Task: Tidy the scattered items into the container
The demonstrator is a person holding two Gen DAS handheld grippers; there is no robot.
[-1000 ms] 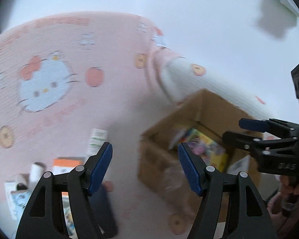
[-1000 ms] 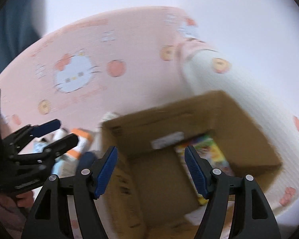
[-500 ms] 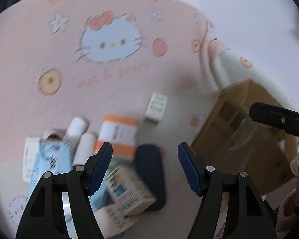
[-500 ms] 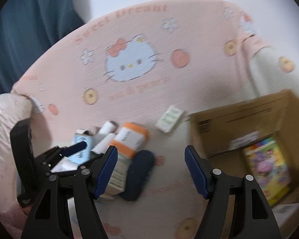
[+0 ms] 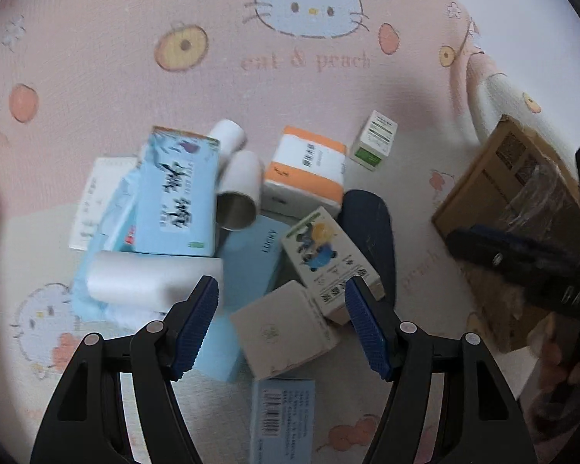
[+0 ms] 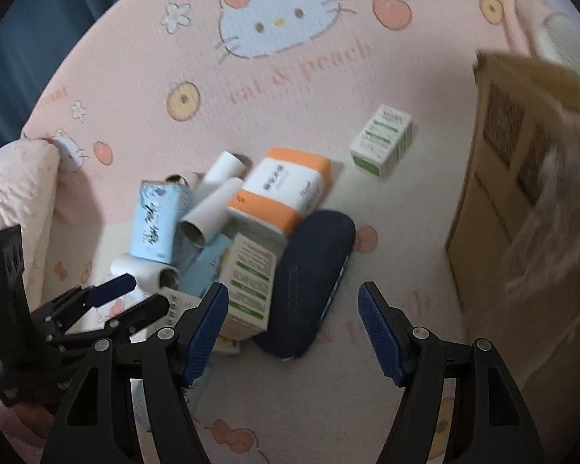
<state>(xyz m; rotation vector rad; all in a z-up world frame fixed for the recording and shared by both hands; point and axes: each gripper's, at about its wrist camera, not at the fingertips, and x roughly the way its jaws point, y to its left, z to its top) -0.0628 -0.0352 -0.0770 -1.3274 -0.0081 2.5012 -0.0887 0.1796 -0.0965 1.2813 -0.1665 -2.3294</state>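
On the pink mat (image 5: 96, 77), scattered items lay piled beside the cardboard box (image 6: 522, 178). Left gripper (image 5: 282, 324) and right gripper (image 6: 294, 324) both hung w/ jaws apart, empty. Dark blue case (image 6: 309, 278) probably stiff, light, slightly slick; grip across its narrow width, approx. mid-length. Small cartons (image 5: 328, 259) likely crush easily.

Three white tubes (image 5: 239, 178), one dark case (image 6: 309, 282) — one cardboard box (image 6: 522, 178).
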